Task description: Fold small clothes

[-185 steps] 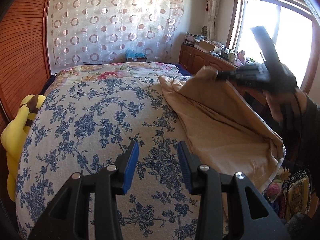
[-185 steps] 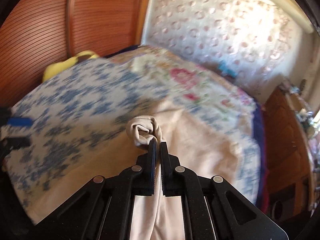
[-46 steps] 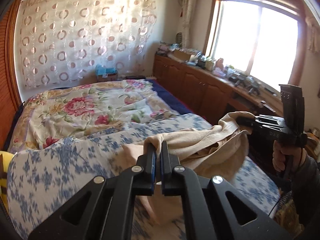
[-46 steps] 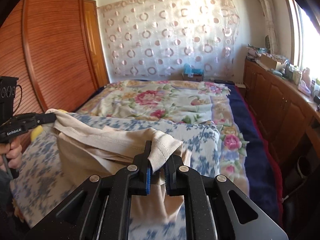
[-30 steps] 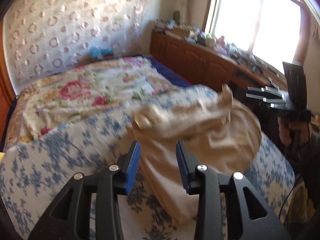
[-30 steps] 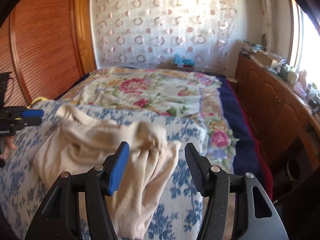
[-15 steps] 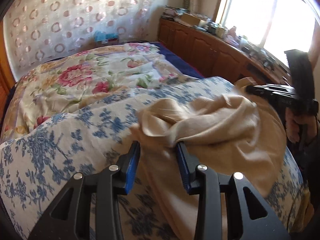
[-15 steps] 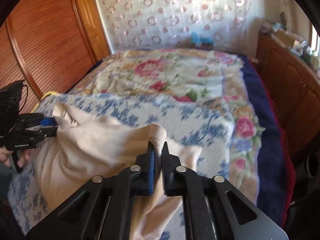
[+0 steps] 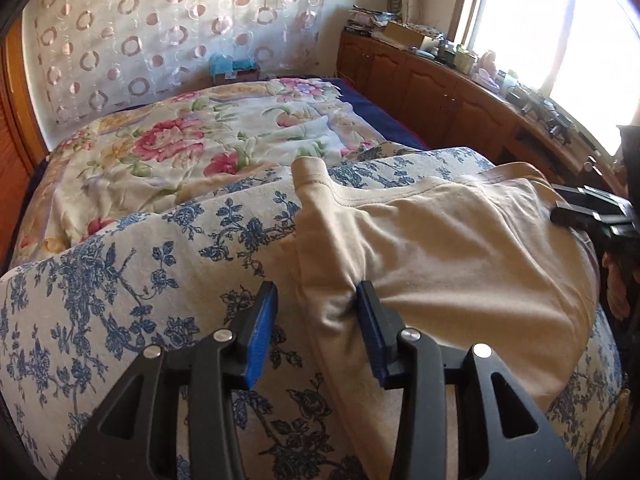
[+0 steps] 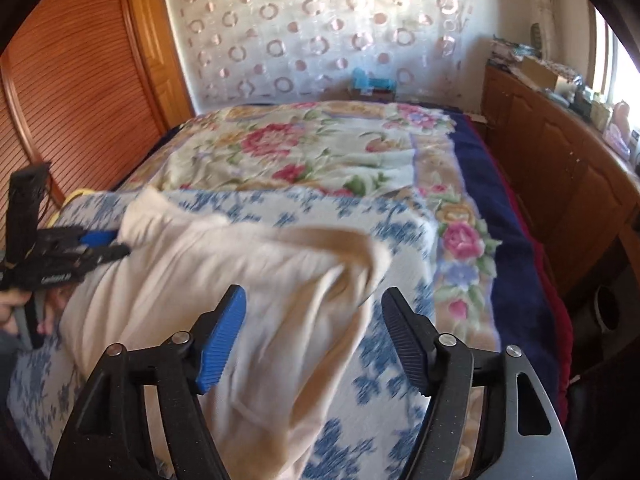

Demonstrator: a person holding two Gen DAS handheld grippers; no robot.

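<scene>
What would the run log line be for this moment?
step: fold small clothes | left tool: open, garment edge between pads | right tool: open, just released | beige garment: lying on blue floral blanket

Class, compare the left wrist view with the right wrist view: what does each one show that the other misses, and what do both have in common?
Only the left wrist view shows the bright window and the garment's stitched hem. Only the right wrist view shows the slatted wooden door and a yellow item at the bed's edge. Both show the beige garment lying on the blue floral cover, the circle-patterned curtain, the wooden cabinets, and both claws open, the left claw and the right claw.
</scene>
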